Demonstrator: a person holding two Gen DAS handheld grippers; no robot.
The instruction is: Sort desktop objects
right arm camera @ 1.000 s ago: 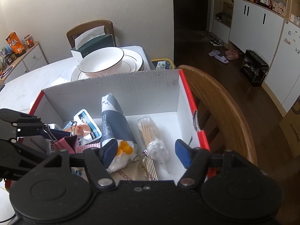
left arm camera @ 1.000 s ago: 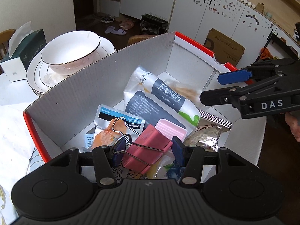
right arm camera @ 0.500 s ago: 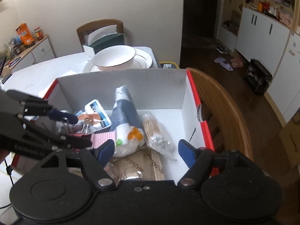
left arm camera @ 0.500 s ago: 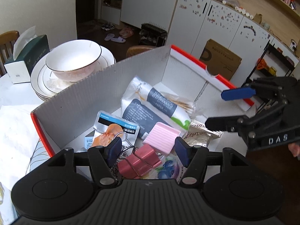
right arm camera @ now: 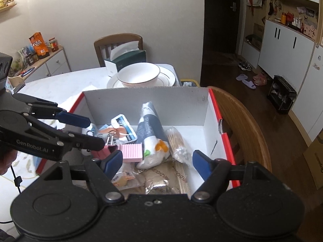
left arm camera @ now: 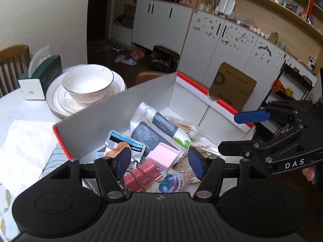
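Note:
A white cardboard box with red edges holds several items. A pink binder clip lies loose in the box beside a pink ridged block, a grey paper pack, a bag of cotton swabs and snack packets. My left gripper is open and empty, just above the binder clip. My right gripper is open and empty over the box's near side.
A white bowl on stacked plates and a green tissue box stand on the white table behind the box. A wooden chair back curves along the box's right side.
My left gripper let go of the pink binder clip, opened and drew back upward. The clip now lies in the box. My right gripper also rose and pulled back.

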